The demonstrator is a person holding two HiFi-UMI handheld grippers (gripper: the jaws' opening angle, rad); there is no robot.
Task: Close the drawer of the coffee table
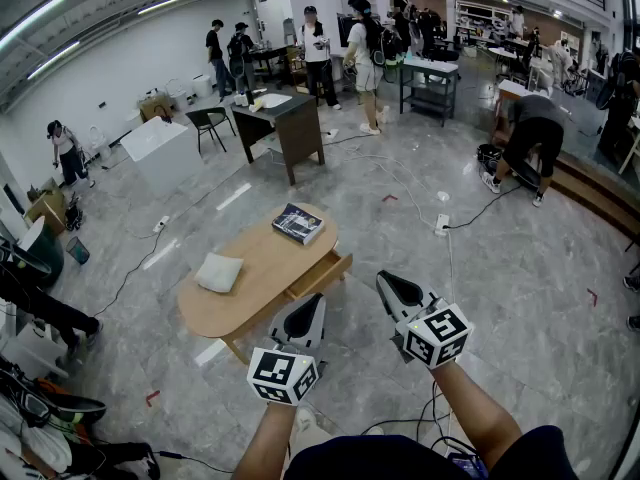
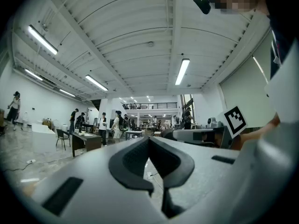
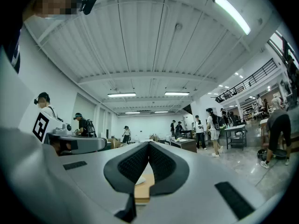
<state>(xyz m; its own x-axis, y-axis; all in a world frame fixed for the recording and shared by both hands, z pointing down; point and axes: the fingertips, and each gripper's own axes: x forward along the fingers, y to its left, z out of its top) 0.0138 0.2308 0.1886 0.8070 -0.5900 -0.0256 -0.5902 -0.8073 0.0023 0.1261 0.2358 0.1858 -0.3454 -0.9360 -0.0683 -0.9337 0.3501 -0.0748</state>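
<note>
Approach step: drawer open, not yet touched.

You held the left gripper [image 1: 310, 306] and right gripper [image 1: 388, 283] clenched tip to tip with nothing between the jaws, both near the coffee table [image 1: 265, 258]. Its drawer [image 1: 324, 274] stood pulled out on the side facing you. Judged next move: set a closed tip against the drawer front and push straight in. Only the head view showed the drawer. The right gripper view caught a strip of table wood [image 3: 142, 185], the left gripper view just floor.

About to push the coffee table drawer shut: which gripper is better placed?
Right, probably. The right gripper points at the open drawer, and its own view looks straight onto the wooden table past its shut jaws. The left gripper, also shut, sees only floor there.
</note>
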